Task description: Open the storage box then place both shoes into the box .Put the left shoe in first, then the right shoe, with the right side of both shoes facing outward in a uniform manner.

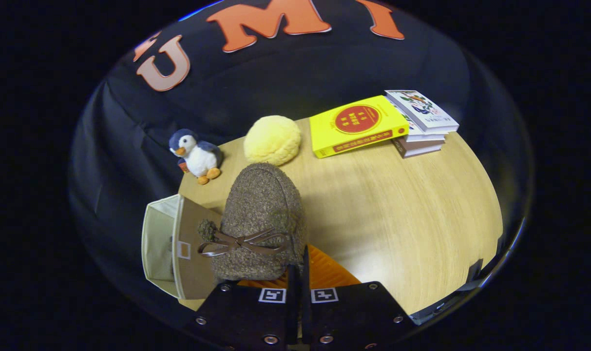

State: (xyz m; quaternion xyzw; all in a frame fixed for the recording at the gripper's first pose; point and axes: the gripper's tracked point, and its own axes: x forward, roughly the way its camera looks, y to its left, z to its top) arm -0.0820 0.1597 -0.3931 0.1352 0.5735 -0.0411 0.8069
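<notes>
Gripper view: tool (298, 273) apparently pinches the shoe (261, 219) beside the box (171, 243), penguin (196, 155) beyond.

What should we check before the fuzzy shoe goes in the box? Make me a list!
1. Storage box open: ok, the flap is open and the inside shows.
2. Shoe held: ok, the gripper has its fingers nearly together at the shoe's rear edge.
3. Shoe raised off the table: cannot tell.
4. Which shoe, left or right: cannot tell.
5. Box already holds a shoe: cannot tell; the inside is partly hidden.
6. Penguin toy away from the box: ok.
</notes>
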